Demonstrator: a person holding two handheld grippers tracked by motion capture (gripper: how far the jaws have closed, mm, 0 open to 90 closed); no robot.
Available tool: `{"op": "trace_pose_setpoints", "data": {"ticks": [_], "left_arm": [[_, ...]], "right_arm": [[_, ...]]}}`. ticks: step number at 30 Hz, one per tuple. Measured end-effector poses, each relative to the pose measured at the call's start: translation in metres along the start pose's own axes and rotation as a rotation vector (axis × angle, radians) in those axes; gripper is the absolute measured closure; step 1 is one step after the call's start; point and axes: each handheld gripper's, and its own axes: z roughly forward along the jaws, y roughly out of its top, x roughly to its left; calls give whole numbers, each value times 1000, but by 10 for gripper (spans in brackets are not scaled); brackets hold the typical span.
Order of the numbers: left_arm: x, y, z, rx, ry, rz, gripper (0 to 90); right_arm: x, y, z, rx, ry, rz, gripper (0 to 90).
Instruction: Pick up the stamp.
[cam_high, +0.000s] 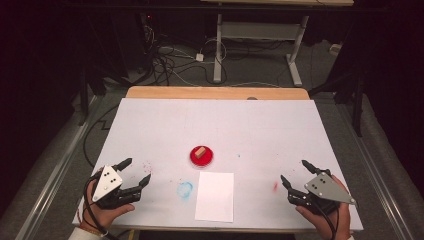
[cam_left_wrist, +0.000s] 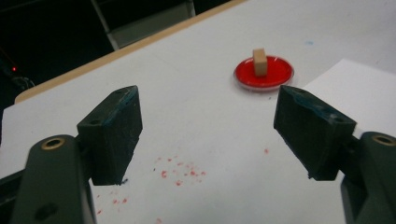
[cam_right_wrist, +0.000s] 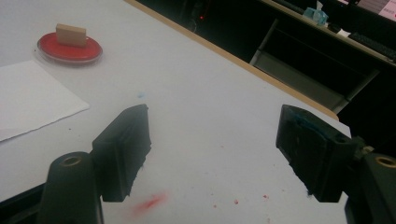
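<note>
A round red dish (cam_high: 202, 155) sits near the middle of the white table, with a small tan wooden block (cam_high: 200, 151) standing in it. A white sheet of paper (cam_high: 215, 196) lies just in front of the dish. My left gripper (cam_high: 137, 171) rests at the front left, jaws wide apart and empty. My right gripper (cam_high: 295, 172) rests at the front right, also open and empty. In the left gripper view the dish (cam_left_wrist: 264, 73) and block (cam_left_wrist: 259, 62) lie ahead beyond the open left gripper (cam_left_wrist: 208, 135). The right gripper view shows the dish (cam_right_wrist: 70, 48) and block (cam_right_wrist: 71, 34) far left of the open right gripper (cam_right_wrist: 217, 149).
A blue smudge (cam_high: 184, 189) marks the table left of the paper, red specks (cam_left_wrist: 180, 170) lie near my left gripper, and a red streak (cam_right_wrist: 149, 203) lies by my right. The table's wooden far edge (cam_high: 217, 92) borders a dark floor with cables and a desk frame.
</note>
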Motion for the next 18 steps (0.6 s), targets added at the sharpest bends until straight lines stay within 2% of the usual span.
{"op": "trace_pose_setpoints", "data": {"ticks": [4,5,10,15,17,18], "left_arm": [[-1,1,3,46,-12,2,235],[-1,1,4,54,-27,-4,235],[-3,5,7,81,-41,35,243],[1,6,9,93,-52,25,241],[4,10,9,99,-46,20,239],[5,15,10,97,-60,16,240]], "right_arm": [[0,0,0,2,2,0,262],[0,0,-1,1,1,-1,263],[3,2,1,4,5,-10,263],[6,4,5,6,15,-25,264],[6,3,7,14,24,-27,264],[6,3,7,13,25,-28,263]]}}
